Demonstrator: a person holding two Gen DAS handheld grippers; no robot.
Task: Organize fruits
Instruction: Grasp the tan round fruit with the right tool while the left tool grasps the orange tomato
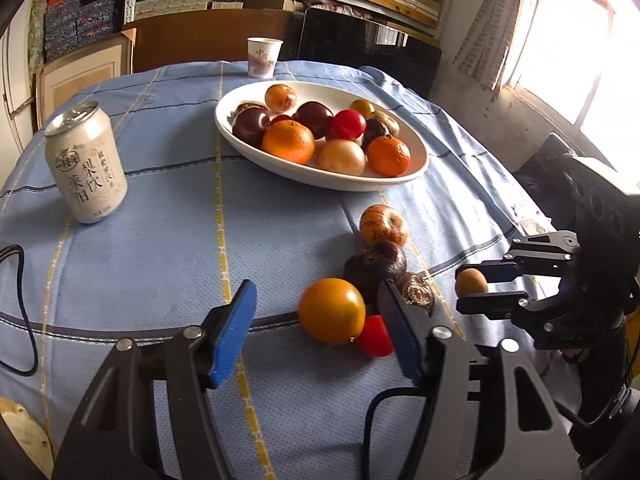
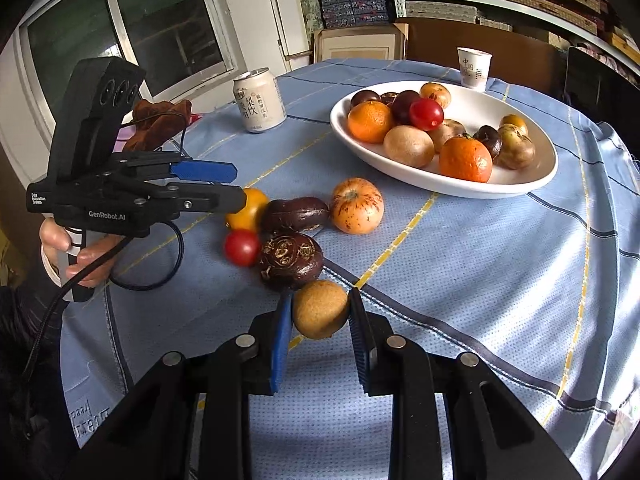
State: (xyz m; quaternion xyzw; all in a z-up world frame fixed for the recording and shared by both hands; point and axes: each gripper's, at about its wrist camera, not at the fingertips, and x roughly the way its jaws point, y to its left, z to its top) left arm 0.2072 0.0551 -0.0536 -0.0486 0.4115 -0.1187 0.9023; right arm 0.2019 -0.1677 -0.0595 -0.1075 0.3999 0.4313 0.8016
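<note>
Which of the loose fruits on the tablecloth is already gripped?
The small tan-brown round fruit, pinched in the right tongs; the other loose fruits lie ungripped on the cloth.

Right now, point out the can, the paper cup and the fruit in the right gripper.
can point(image 1: 86, 164): left wrist view, middle of its printed side.
paper cup point(image 2: 474, 67): right wrist view, front wall.
tan fruit point(image 2: 320, 309): right wrist view, centre, between the right gripper's pads.

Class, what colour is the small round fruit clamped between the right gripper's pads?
Tan-brown, with a rough speckled skin; the right wrist view shows it best.
</note>
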